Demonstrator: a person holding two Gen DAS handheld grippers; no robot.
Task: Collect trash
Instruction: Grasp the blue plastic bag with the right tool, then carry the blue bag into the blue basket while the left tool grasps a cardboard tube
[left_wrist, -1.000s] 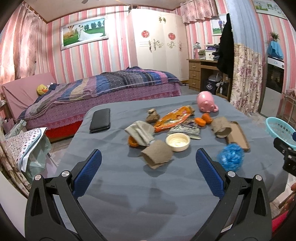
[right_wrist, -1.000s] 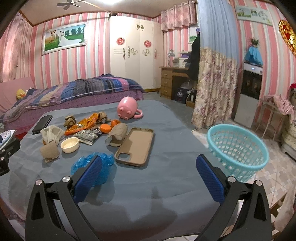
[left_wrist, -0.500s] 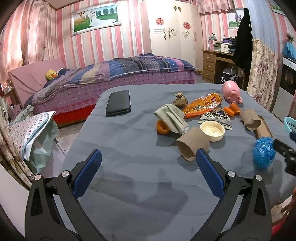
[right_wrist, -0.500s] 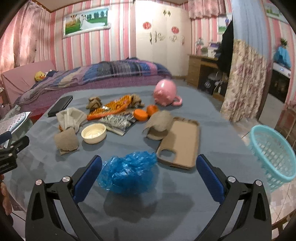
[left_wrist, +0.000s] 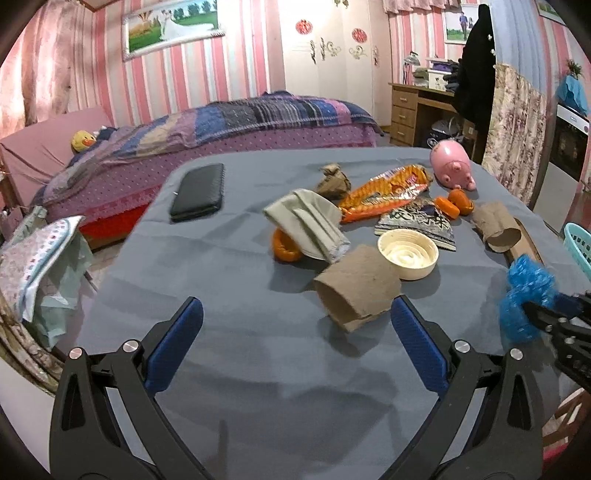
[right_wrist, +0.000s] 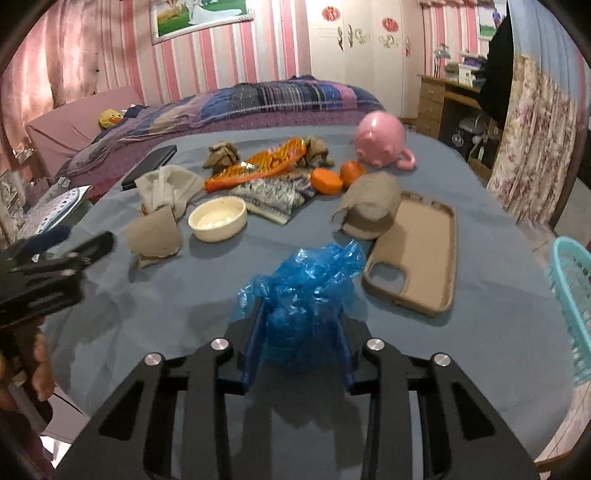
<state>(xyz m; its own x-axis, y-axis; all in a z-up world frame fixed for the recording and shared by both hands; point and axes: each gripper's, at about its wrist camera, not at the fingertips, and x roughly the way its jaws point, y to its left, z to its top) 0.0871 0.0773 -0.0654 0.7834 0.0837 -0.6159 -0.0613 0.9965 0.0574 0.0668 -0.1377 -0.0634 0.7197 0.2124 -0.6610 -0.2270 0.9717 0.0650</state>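
Left wrist view: left gripper (left_wrist: 295, 325) over the near part of the grey-clothed worktop (left_wrist: 229, 266), fingers (left_wrist: 173, 347) spread wide with only cloth between them; flattened cardboard tube (left_wrist: 356, 291) just beyond the right finger, touching the cream bowl (left_wrist: 408, 253) behind it; grey folded wrapper (left_wrist: 306, 221) left of the bowl, lying over an orange ring (left_wrist: 284, 247); orange snack bag (left_wrist: 384, 192) and a patterned packet (left_wrist: 417, 221) behind the bowl; pink piggy bank (left_wrist: 452, 166) far behind it; black phone (left_wrist: 199, 192) well to the bowl's left; second cardboard tube (left_wrist: 496, 229) to the bowl's right; blue plastic bag (left_wrist: 524, 295) at the right edge, pinched by the right gripper, blurred there.

Right wrist view: right gripper (right_wrist: 301, 328) closed in on the blue plastic bag (right_wrist: 306, 291), having just been closing, fingers (right_wrist: 255, 332) pressing both flanks of the crumpled bag; bag on the worktop (right_wrist: 480, 332), lower part between the fingers; tan phone case (right_wrist: 417, 251) just right of the bag; cardboard tube (right_wrist: 373, 210) just behind the bag, overlapping the case's far corner; cream bowl (right_wrist: 218, 218) and flattened tube (right_wrist: 155, 236) off to the bag's left; two orange pieces (right_wrist: 332, 177) and piggy bank (right_wrist: 382, 140) beyond the bag; turquoise basket (right_wrist: 572, 302) off the worktop, far right of the bag; left gripper (right_wrist: 55, 258) blurred at the left edge, a hand (right_wrist: 40, 369) beneath it.
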